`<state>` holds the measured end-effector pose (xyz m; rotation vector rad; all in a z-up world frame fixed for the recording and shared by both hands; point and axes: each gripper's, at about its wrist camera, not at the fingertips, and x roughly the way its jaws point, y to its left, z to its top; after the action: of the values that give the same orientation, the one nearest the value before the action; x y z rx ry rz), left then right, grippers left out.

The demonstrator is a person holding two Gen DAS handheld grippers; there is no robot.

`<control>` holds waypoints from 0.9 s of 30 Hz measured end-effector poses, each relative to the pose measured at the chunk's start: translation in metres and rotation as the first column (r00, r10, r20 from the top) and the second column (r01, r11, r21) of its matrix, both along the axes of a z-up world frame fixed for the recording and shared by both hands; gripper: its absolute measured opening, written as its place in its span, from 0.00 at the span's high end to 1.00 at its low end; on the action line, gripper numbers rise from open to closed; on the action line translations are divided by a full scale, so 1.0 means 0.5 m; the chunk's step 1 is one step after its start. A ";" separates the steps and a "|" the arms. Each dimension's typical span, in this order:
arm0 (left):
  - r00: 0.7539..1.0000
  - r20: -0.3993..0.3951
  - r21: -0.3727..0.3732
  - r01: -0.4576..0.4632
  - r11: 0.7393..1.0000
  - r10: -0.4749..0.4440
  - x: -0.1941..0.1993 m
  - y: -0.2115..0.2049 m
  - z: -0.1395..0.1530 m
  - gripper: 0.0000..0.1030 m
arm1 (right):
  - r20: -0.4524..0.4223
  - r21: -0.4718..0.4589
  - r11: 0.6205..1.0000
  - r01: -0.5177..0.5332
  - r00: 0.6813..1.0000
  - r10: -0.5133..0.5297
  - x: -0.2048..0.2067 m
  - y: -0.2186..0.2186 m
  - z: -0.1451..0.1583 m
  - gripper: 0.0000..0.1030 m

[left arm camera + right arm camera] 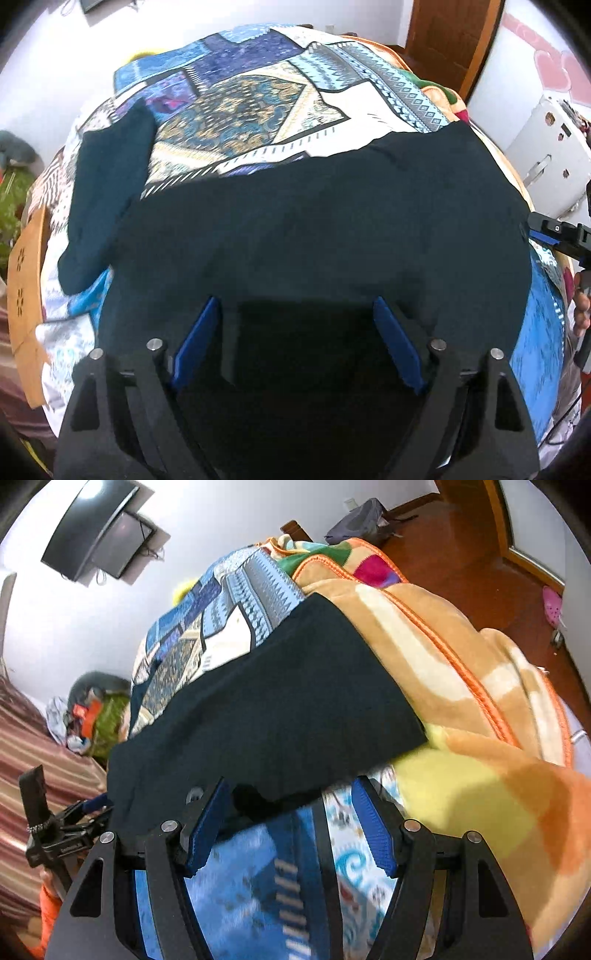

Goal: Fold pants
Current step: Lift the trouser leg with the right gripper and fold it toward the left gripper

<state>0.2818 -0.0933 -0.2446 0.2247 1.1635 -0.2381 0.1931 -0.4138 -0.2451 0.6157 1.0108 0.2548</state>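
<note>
Your pants (pixel 314 221) lie spread across the bed, on the patchwork sheet (pixel 251 110), one dark leg (pixel 107 192) angled off to the left. Your left gripper (pixel 295 314) hangs low over the near part of the pants with its blue fingers (pixel 199 343) wide apart and nothing between them. Your right gripper (pixel 291 794) sits at the pants' near right edge, fingers (pixel 373 827) also spread open; the hem (pixel 258 797) lies just beside its left finger, though I cannot tell whether they touch. An orange blanket (pixel 461 686) is bunched against the pants' far side in the right wrist view, and a monitor (pixel 96 528) hangs on the wall.
</note>
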 end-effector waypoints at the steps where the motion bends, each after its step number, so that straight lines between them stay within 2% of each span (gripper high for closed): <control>1: 1.000 -0.002 0.010 0.010 1.000 -0.010 0.010 -0.014 -0.004 0.17 | 0.012 0.008 1.000 0.006 1.000 -0.006 0.000 -0.004 -0.003 0.37; 3: 1.000 -0.009 0.023 0.023 0.999 -0.022 0.023 -0.032 -0.009 0.13 | 0.025 0.013 1.000 0.015 1.000 -0.015 0.004 -0.004 -0.008 0.37; 6: 0.999 -0.013 0.047 0.049 0.998 -0.049 0.043 -0.062 -0.018 0.10 | 0.029 -0.002 0.999 0.036 0.999 -0.036 0.014 -0.007 -0.007 0.46; 8: 0.997 -0.017 0.054 0.075 0.996 -0.074 0.055 -0.084 -0.022 0.10 | 0.021 0.001 0.998 0.058 0.998 -0.058 0.022 -0.018 -0.008 0.63; 11: 0.996 -0.024 0.042 0.090 0.995 -0.089 0.070 -0.113 -0.026 0.10 | 0.019 0.028 0.996 0.082 0.996 -0.083 0.023 -0.036 -0.004 0.79; 13: 0.995 -0.015 0.034 0.101 0.994 -0.100 0.078 -0.132 -0.027 0.10 | 0.043 -0.004 0.997 0.081 0.996 -0.081 0.025 -0.034 0.010 0.87; 15: 0.994 -0.019 0.006 0.104 0.995 -0.104 0.087 -0.148 -0.025 0.10 | 0.076 -0.038 0.997 0.073 0.995 -0.070 0.026 -0.027 0.033 0.89; 18: 0.994 0.008 -0.025 0.106 0.994 -0.106 0.090 -0.164 -0.004 0.18 | 0.141 -0.084 0.995 0.060 0.989 -0.048 0.026 -0.014 0.082 0.91; 23: 0.987 0.142 -0.081 0.085 0.993 -0.073 0.060 -0.151 0.093 0.19 | 0.251 -0.108 0.993 0.047 0.968 -0.019 0.023 0.010 0.181 0.91; 27: 0.971 0.238 -0.113 0.044 0.993 -0.016 0.021 -0.094 0.173 0.18 | 0.334 -0.121 0.992 0.025 0.942 0.017 0.014 0.045 0.252 0.92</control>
<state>0.2924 -0.1402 -0.1583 0.1624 0.9067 -0.2977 0.1999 -0.3912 -0.1192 0.4430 0.6900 0.2803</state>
